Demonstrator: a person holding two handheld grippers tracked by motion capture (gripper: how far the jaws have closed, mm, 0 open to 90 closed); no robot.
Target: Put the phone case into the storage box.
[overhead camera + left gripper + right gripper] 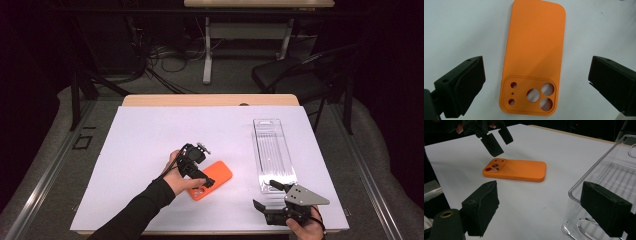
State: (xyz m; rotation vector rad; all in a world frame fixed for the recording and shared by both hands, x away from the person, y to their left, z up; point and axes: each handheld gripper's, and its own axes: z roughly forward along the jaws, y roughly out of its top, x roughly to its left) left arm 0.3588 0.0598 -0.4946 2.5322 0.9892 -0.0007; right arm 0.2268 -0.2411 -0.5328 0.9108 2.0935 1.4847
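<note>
An orange phone case [218, 174] lies flat on the white sheet, back side up, with its camera cut-outs toward the person. My left gripper [203, 181] hovers over the camera end with its jaws wide apart and nothing touching the pads. In the left gripper view the case [536, 37] lies between the jaws of my left gripper [536, 66], below them. My right gripper [266, 195] rests open at the near end of a clear plastic tray [272, 150]. The right gripper view shows the case [521, 170], the tray [609, 167], and the left gripper [499, 141] above the case.
The white sheet [150, 140] covers most of the wooden table. A black folding chair [300, 72] and another table's legs stand beyond the far edge. Dark floor and cables lie behind.
</note>
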